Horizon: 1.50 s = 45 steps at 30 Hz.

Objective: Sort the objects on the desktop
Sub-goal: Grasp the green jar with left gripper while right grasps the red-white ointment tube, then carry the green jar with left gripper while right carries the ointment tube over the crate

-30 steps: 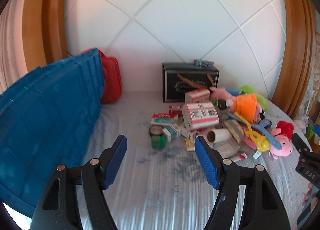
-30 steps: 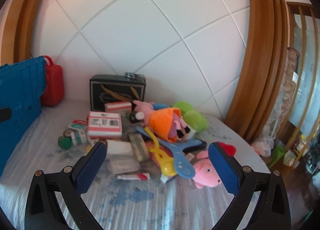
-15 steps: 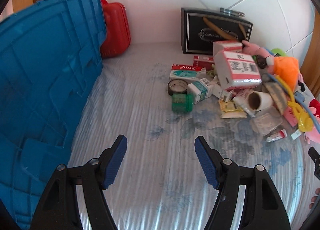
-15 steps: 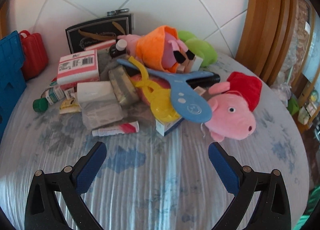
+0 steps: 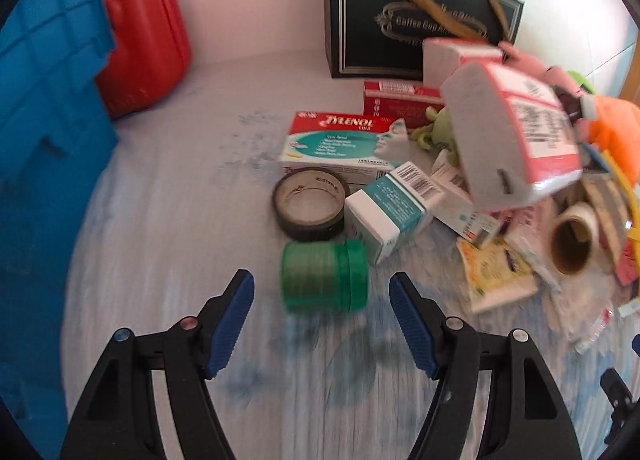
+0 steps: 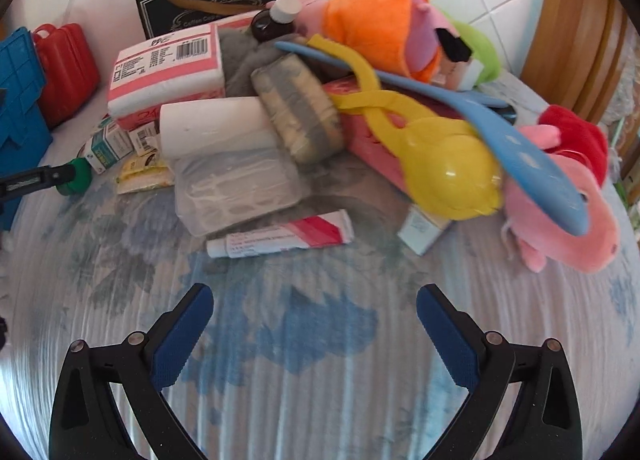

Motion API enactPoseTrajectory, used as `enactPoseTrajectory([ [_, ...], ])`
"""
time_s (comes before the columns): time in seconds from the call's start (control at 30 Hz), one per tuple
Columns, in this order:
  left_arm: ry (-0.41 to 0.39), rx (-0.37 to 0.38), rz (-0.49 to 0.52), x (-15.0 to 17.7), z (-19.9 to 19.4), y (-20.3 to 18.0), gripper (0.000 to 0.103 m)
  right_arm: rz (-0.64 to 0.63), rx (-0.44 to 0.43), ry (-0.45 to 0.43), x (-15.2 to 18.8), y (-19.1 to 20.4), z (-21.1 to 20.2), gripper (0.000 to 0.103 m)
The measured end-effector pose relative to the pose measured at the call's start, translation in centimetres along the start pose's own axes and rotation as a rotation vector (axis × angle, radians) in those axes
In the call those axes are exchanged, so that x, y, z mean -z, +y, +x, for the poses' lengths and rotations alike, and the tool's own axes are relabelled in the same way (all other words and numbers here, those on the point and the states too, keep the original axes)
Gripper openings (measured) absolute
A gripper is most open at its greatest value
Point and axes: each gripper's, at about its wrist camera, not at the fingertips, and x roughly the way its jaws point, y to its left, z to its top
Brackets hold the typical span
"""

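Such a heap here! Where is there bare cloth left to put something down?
Bare cloth lies between the blue crate and the tape roll, and on the near side of the toothpaste tube. From the Tylenol box across to the pink plush pig it is crowded.

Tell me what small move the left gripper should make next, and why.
Probably ease the left gripper forward and down around the green jar. The jar lies on its side just ahead of the open jaws, centred between them, at the near edge of the pile, with nothing gripped yet.
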Motion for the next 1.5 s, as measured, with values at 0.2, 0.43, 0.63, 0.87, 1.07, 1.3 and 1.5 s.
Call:
enactPoseTrajectory([
  [0.2,0.003,0.026,0.003,-0.3,2.7,-0.6,0.07,0.009,-0.013,0.014,-1.3,0.6,2.8,0.103],
  [0.43,-0.035,0.069,0.018,0.1,2.6,-0.9,0.058,-0.051,-0.02,0.006,-1.5,1.4,4.1,0.103],
  [0.63,-0.031,0.081,0.027,0.4,2.3,-1.0,0.046,-0.049,-0.023,0.001,-1.5,1.1,4.0,0.099],
  [0.87,-0.011,0.077,0.01,0.8,2.0,-0.7,0.045,-0.079,-0.018,-0.008,-1.7,1.9,3.8,0.095],
  [1.07,-0.02,0.068,-0.003,2.9,-0.4,-0.4,0.045,-0.078,-0.037,-0.058,-1.7,1.9,1.5,0.095],
  [1.3,-0.08,0.079,-0.01,4.1,-5.5,-0.5,0.045,-0.11,-0.057,-0.145,-2.0,3.0,-2.6,0.095],
  [1.5,-0.175,0.072,-0.003,4.9,-11.7,-0.7,0.045,-0.171,-0.082,-0.283,-2.0,4.5,-8.3,0.095],
])
